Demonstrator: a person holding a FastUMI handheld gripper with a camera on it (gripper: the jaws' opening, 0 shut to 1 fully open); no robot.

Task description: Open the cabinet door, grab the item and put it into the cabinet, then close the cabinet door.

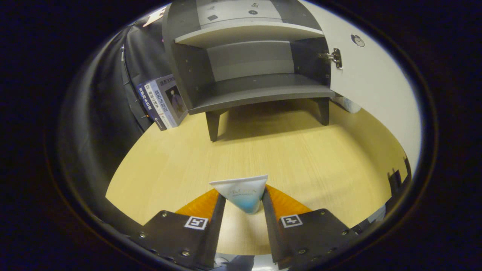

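Gripping tube (243, 194), claw (244, 201) faces cabinet (248, 75).

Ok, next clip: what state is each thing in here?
Cabinet: on the wooden table, shelves bare.
Cabinet door: swung open to the cabinet's right.
Tube: clamped between the gripper's fingers, flat crimped end up.
Gripper: shut on the tube.
Books: leaning beside the cabinet.

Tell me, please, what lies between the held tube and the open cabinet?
In the gripper view, only bare wooden tabletop lies between the tube, which the gripper holds, and the cabinet.
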